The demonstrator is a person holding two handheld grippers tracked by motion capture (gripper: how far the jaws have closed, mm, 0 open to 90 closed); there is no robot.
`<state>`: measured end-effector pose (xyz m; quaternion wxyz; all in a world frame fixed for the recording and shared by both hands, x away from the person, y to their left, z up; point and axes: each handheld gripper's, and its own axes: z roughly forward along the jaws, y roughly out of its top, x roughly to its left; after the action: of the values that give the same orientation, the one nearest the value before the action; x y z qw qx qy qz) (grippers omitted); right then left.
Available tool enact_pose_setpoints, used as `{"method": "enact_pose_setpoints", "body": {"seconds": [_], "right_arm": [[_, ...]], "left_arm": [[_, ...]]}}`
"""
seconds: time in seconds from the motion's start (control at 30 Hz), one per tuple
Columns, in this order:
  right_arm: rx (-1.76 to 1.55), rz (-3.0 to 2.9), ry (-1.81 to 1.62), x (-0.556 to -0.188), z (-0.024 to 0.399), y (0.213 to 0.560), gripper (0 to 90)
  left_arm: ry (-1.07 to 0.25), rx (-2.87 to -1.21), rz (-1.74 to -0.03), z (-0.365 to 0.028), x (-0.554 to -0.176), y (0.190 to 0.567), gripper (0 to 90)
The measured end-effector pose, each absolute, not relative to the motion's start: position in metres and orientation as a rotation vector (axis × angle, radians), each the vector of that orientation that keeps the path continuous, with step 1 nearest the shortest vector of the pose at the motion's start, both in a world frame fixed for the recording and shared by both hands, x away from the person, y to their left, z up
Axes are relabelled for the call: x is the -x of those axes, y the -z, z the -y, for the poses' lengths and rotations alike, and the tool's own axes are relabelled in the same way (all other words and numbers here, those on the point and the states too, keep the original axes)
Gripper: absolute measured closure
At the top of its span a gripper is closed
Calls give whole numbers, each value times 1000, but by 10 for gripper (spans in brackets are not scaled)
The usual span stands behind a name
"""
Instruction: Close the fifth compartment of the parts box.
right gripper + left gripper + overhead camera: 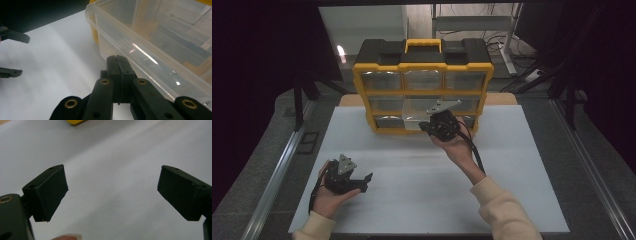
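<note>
A yellow and black organizer with clear drawers stands at the back of the white table. One clear drawer in the bottom row is pulled partly out. My right gripper is shut, its tips pressed against the drawer's front wall just below the rim; I see nothing between the jaws. My left gripper is held open low over the bare table at the front left, holding nothing. It also appears at the left edge of the right gripper view.
The organizer's yellow corner shows at the top of the left gripper view. Dark floor, metal rails and a table frame surround the white table. Bare tabletop lies between the two hands.
</note>
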<state>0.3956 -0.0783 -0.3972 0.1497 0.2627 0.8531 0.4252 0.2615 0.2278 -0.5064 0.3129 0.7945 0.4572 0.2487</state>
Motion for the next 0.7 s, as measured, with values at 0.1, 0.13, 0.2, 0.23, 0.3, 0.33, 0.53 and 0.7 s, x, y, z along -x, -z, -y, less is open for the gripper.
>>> {"method": "enact_pose_setpoints", "body": {"seconds": [0.1, 0.13, 0.2, 0.23, 0.3, 0.33, 0.53, 0.7], "right_arm": [[-754, -2444, -1211, -397, 77, 397, 900], [-755, -2442, -1206, -398, 76, 397, 900], [-758, -2444, -1207, -400, 75, 397, 900], [-757, -2442, -1203, -400, 75, 397, 900], [-752, -2436, -1192, -400, 74, 397, 900], [-751, -2434, -1192, -401, 74, 397, 900], [-772, -2419, -1193, -405, 74, 397, 900], [-804, -2402, -1195, -411, 77, 397, 900]], "left_arm": [[-656, -2097, -1204, -228, -261, 506, 98], [-656, -2097, -1204, -228, -261, 506, 98], [-655, -2096, -1204, -228, -261, 506, 97], [-655, -2096, -1204, -228, -261, 506, 97], [-655, -2095, -1204, -228, -262, 506, 98], [-655, -2097, -1204, -228, -262, 506, 98], [-654, -2100, -1202, -227, -262, 507, 98], [-655, -2100, -1202, -227, -262, 506, 97]]}}
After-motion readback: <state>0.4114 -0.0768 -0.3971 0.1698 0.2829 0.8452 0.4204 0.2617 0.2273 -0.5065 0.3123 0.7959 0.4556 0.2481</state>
